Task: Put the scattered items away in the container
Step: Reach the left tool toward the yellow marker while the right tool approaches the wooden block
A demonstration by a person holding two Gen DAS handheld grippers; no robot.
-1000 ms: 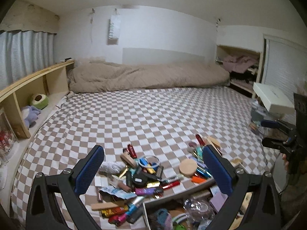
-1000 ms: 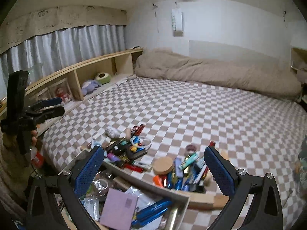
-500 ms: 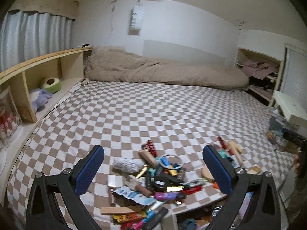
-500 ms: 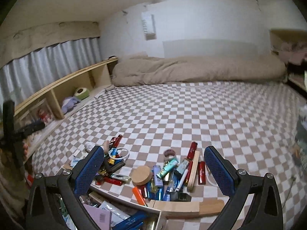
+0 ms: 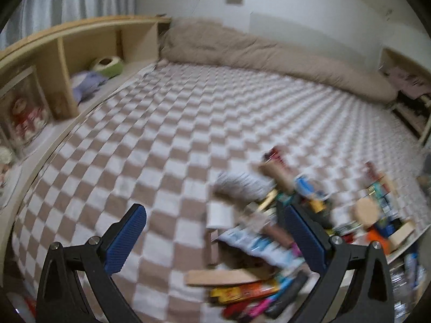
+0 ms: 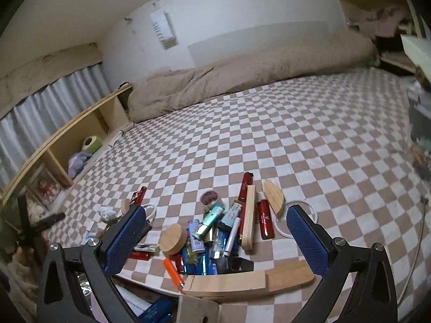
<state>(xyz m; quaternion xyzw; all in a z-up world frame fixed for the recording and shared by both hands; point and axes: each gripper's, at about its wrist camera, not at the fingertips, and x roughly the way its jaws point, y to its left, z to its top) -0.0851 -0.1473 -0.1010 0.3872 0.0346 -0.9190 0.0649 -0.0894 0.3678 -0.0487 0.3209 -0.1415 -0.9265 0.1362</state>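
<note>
A checkered bed (image 6: 269, 140) fills both views, with a beige duvet (image 6: 242, 80) bunched along the far wall and a wooden shelf (image 6: 80, 134) under grey curtains (image 6: 40, 113) at the left. The scattered items (image 6: 215, 231) lie heaped at the bed's near edge, low in both frames, just above the container (image 6: 167, 304) at the bottom edge of the right view. The left claw (image 5: 212, 239) and right claw (image 6: 215, 239) both hang spread wide with nothing between their pads.

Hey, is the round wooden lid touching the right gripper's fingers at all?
Apart. In the right wrist view, the round wooden lid lies on the checkered bedspread between the open blue finger pads of the right gripper, with bare cloth showing on either side.
</note>
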